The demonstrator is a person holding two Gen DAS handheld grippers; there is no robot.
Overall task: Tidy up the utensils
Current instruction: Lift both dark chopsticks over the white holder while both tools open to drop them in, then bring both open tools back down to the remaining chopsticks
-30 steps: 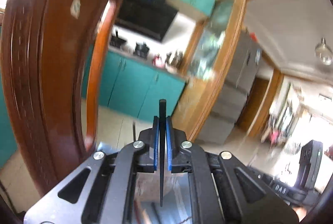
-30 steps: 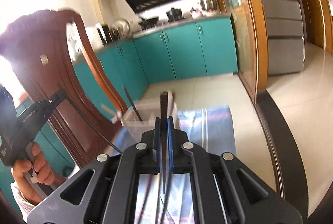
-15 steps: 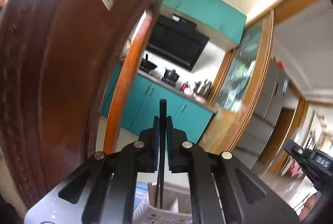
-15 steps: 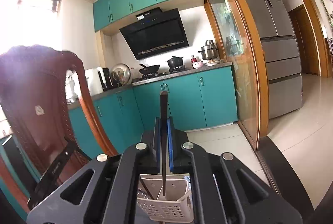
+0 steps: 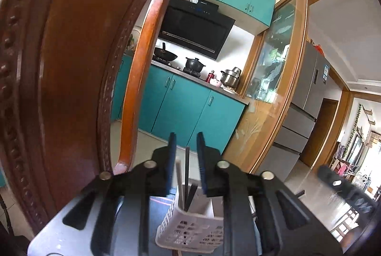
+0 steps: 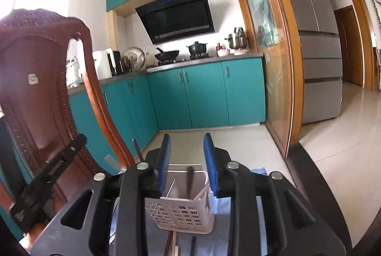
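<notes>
A white slotted basket (image 5: 190,229) stands just below and ahead of my left gripper (image 5: 185,156). Its blue pads are opening, and a black chopstick (image 5: 187,172) stands free between them, its lower end in the basket beside a white stick (image 5: 179,182). In the right wrist view the same basket (image 6: 181,213) sits under my right gripper (image 6: 187,158), whose jaws are also opening. A black chopstick (image 6: 189,182) leans inside the basket between those pads, touching neither. A thin white stick (image 6: 171,187) leans next to it.
A carved brown chair back (image 5: 71,65) rises close on the left, also seen as the chair back (image 6: 35,65). Loose chopsticks (image 6: 170,241) lie on a blue striped cloth (image 6: 221,206) before the basket. A dark stick (image 6: 138,151) shows left of the right gripper's finger.
Both grippers were shut on a black chopstick each. Now both pairs of pads have parted, and the chopsticks have dropped lower and stand in the basket. Both views have come over the basket.
</notes>
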